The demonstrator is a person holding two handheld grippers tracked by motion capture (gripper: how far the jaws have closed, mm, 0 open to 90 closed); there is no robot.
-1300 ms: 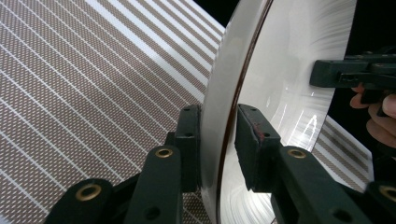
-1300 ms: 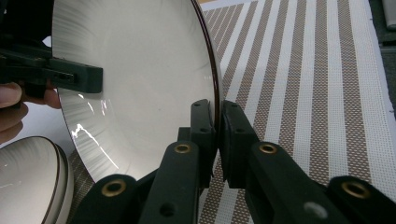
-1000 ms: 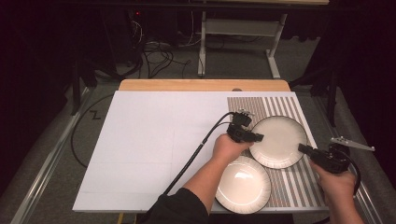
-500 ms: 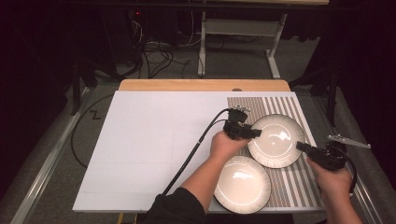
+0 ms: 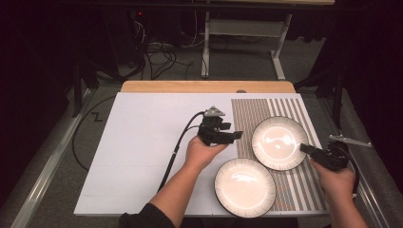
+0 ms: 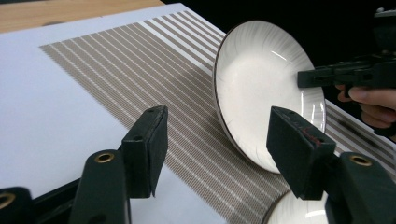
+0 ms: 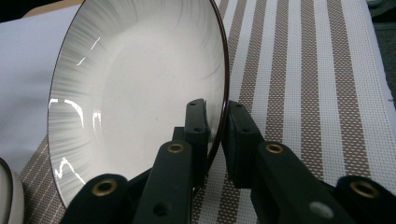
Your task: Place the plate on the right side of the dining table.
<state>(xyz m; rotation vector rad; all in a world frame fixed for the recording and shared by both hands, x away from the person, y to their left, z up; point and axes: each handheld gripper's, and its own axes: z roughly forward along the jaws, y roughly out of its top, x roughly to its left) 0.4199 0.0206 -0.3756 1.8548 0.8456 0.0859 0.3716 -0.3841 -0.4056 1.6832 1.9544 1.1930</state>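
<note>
Compared with a second ago, the left tongs [image 5: 236, 135] are no longer at the rim of the far plate [image 5: 279, 142]. They have drawn back to the left and now stand apart from it, over the edge of the striped mat [image 5: 247, 114]. Their jaws have just been opening and are now released, with nothing between them; in the left gripper view the mat and the plate show through the gap. The right tongs [image 5: 304, 148] keep almost the same place and stay clenched on the right rim of the far plate. In the right gripper view the two jaws press the thin dark rim from both sides. The plate is tilted, with its right side raised, and it sits on the mat near the right end of the bench [image 5: 199, 86]. The near plate [image 5: 244, 187] has not moved; it lies flat at the front of the mat, its rim very close to the far plate.

A white sheet [image 5: 142, 152] covers most of the bench, and bare wood shows at the far edge. Behind the bench the room is dark, with a grey floor [image 5: 237, 61], loose cables [image 5: 157, 52] and a white frame [image 5: 247, 28].
</note>
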